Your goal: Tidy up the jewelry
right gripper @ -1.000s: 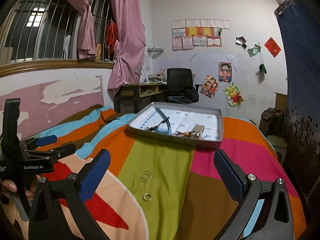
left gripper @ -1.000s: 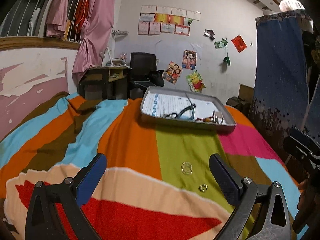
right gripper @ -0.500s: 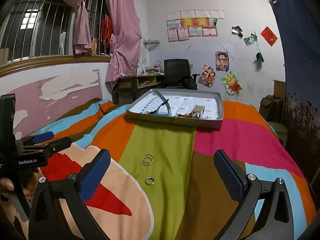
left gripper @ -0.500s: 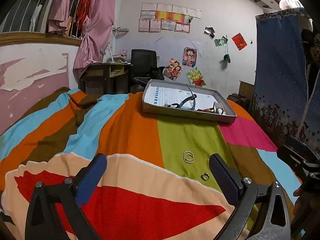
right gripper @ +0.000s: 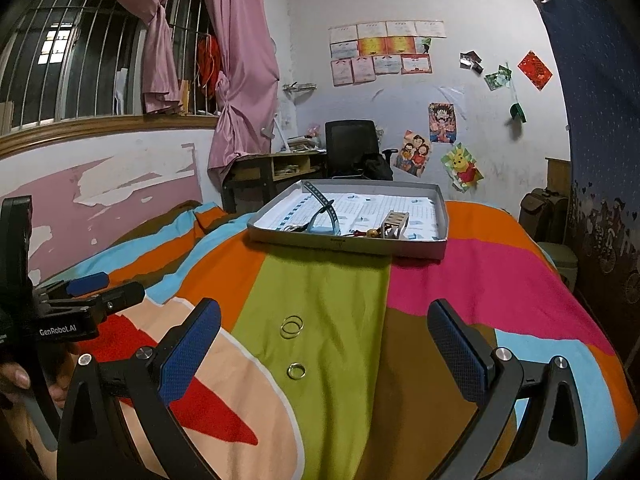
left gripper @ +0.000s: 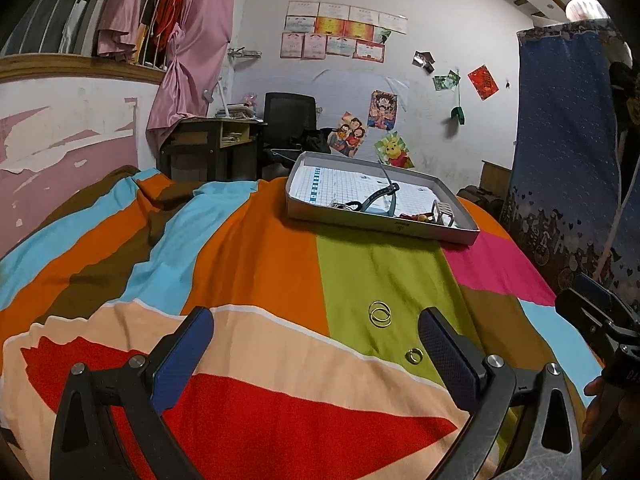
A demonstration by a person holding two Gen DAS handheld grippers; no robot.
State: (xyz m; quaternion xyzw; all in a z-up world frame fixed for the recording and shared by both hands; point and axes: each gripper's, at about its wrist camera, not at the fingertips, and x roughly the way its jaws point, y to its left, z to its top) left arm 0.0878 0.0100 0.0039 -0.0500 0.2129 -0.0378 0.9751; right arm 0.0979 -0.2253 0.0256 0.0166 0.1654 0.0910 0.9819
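A: Right wrist view: right gripper (right gripper: 324, 344) hangs over the striped bedspread (right gripper: 460, 280), jaws spread wide, holding nothing. Small gold ring (right gripper: 297, 371) at its 11 o'clock, the pair of thin hoops (right gripper: 292, 325) just beyond.

B: Left gripper (left gripper: 316, 352) is likewise wide and empty; the ring (left gripper: 414, 356) lies just beside its right finger, at 3 o'clock.

A: Approach step, I'd judge. Next: drop onto one ring, pinch, carry it to the grey tray (right gripper: 348, 245) at 12 o'clock.

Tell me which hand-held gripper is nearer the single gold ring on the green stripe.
Left, though not by much. The single gold ring lies just inside the left hand-held gripper's right finger; it sits left of centre ahead of the open right hand-held gripper.
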